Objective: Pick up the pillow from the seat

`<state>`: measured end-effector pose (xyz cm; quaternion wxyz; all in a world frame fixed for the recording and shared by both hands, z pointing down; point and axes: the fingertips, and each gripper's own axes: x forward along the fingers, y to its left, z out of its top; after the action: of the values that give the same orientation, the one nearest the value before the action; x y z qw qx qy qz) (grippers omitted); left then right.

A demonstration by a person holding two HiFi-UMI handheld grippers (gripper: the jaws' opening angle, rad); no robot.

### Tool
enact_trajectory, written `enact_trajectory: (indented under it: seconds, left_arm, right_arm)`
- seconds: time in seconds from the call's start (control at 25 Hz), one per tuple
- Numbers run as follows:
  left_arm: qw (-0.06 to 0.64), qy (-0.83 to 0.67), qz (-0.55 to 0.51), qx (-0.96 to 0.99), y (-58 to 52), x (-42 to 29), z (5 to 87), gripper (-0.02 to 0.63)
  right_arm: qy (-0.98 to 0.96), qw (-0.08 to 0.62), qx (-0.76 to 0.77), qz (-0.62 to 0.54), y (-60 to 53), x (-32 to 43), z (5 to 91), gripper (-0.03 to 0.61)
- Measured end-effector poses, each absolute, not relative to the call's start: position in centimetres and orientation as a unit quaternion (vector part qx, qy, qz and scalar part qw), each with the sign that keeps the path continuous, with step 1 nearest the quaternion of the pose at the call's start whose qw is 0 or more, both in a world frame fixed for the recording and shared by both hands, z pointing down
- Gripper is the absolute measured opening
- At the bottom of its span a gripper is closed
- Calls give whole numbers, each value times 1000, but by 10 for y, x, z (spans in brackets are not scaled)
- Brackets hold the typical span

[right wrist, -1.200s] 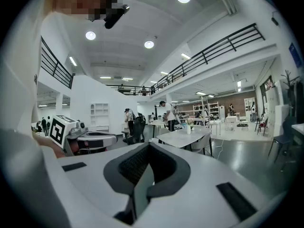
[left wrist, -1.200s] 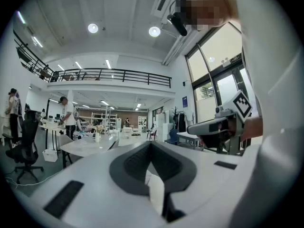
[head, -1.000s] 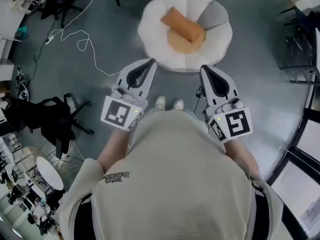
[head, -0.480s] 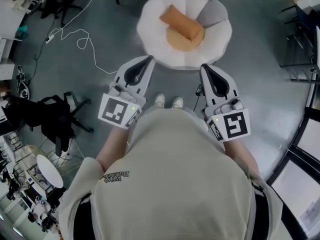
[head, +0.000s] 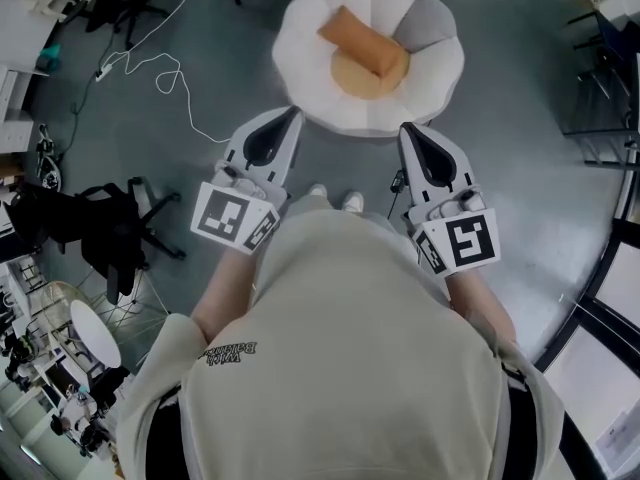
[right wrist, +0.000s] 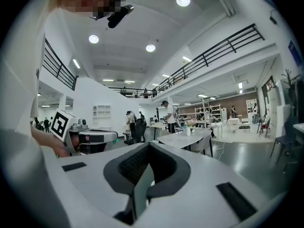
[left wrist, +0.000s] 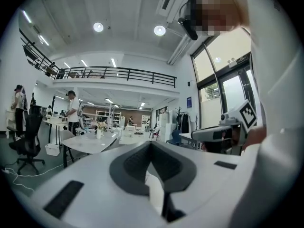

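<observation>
White cable (head: 165, 73) is lying looped on the grey floor (head: 520, 158) at upper left. A black chair (head: 105, 233) is standing at the left edge. The person's shoes (head: 335, 201) are showing mid-frame, just below the seat. The round white seat (head: 300, 68) is sitting at top centre. It is carrying the orange pillow (head: 362, 40), which is lying tilted over a round orange cushion (head: 358, 86).

The left gripper (head: 292, 114) and right gripper (head: 406, 128) are hanging near the seat's lower rim, one on each side. The left fingers (left wrist: 130, 163) and right fingers (right wrist: 130, 167) are pressing closed tip to tip, gripping nothing.
</observation>
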<state>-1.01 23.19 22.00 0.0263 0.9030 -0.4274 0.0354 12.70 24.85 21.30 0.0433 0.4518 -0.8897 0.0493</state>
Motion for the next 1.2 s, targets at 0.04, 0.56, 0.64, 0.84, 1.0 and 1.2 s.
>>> enact_trajectory:
  seconds: [0.04, 0.56, 0.64, 0.84, 1.0, 1.2]
  left_arm:
    - [25, -427, 36, 903, 233, -8, 221, 9]
    - [10, -433, 24, 901, 230, 7, 220, 9]
    - [15, -433, 23, 901, 225, 4, 225, 9]
    - [21, -421, 21, 906, 209, 3, 236, 9]
    - [22, -408, 13, 913, 183, 7, 236, 9]
    - [22, -397, 4, 918, 143, 8, 236, 9]
  right_arm:
    - [-890, 42, 451, 50, 249, 129, 214, 9]
    - [-893, 22, 447, 45, 241, 143, 217, 9]
    - [-892, 21, 450, 43, 235, 141, 219, 9]
    - [-886, 26, 461, 39, 226, 139, 222, 9]
    - [-880, 39, 472, 41, 211, 143, 224, 9]
    - [-869, 52, 489, 47, 177, 146, 229, 9]
